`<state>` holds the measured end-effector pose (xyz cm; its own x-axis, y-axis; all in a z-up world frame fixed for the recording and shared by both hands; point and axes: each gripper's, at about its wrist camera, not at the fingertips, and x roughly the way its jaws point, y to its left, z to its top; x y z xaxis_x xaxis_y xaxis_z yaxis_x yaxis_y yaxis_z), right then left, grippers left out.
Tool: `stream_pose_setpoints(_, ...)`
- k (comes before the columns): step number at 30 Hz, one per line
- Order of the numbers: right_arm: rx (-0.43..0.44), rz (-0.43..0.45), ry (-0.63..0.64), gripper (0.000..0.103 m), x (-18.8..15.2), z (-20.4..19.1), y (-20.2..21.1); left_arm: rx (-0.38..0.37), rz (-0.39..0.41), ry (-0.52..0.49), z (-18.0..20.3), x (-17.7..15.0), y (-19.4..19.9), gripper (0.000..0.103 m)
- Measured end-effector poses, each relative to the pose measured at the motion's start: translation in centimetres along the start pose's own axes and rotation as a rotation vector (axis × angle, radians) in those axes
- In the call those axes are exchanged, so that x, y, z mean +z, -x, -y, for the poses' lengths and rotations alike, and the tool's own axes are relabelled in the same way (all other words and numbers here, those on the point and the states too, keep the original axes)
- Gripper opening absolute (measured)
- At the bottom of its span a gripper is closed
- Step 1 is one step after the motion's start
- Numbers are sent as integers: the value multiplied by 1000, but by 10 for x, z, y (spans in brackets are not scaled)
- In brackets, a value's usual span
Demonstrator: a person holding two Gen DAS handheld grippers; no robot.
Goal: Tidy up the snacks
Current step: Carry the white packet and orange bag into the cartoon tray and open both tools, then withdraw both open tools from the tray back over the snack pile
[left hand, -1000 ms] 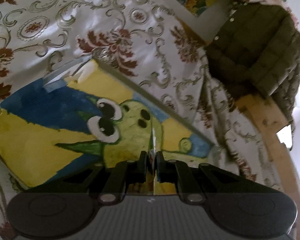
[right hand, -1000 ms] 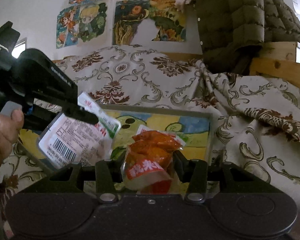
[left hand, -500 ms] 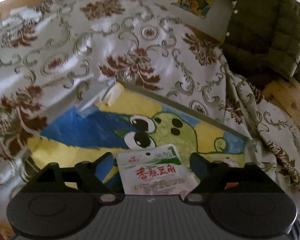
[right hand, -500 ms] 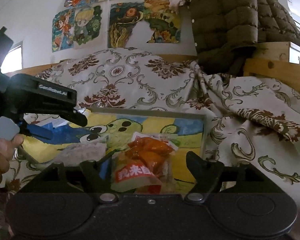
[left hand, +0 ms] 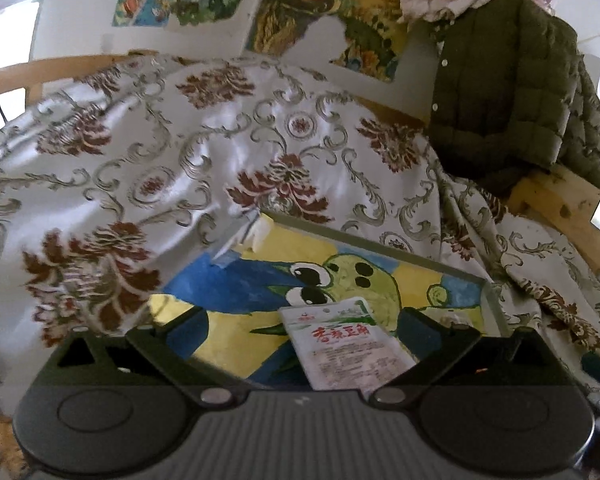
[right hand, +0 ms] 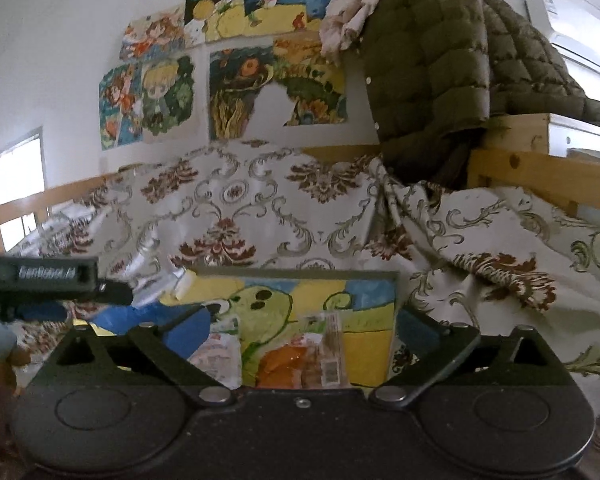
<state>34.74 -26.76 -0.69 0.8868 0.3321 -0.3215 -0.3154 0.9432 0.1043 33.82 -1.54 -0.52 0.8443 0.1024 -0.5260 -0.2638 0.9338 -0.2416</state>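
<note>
Both the left gripper (left hand: 300,322) and right gripper (right hand: 302,320) had just been opened wide, each snack packet (left hand: 346,348) released inside the tray (left hand: 380,246) on the bed, where the fingers, if lowered, could snag one.

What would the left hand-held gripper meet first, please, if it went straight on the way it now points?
Probably the white snack packet lying in the painted tray, between the open left hand-held gripper; depth is hard to judge.

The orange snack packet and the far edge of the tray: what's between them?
Only bare painted tray floor, with a green cartoon creature to the left; the right wrist view shows nothing lying beyond the orange packet.
</note>
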Motion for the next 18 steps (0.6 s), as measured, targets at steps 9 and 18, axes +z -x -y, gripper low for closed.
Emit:
stream_pose_setpoints(9,11,28,13,102,11,-19,46,-2,63,-66,-5,-16,60,102)
stream_pose_setpoints(18,2,-21,29,102,-5,-47,97,89,99,-55,-23,-49,129,102)
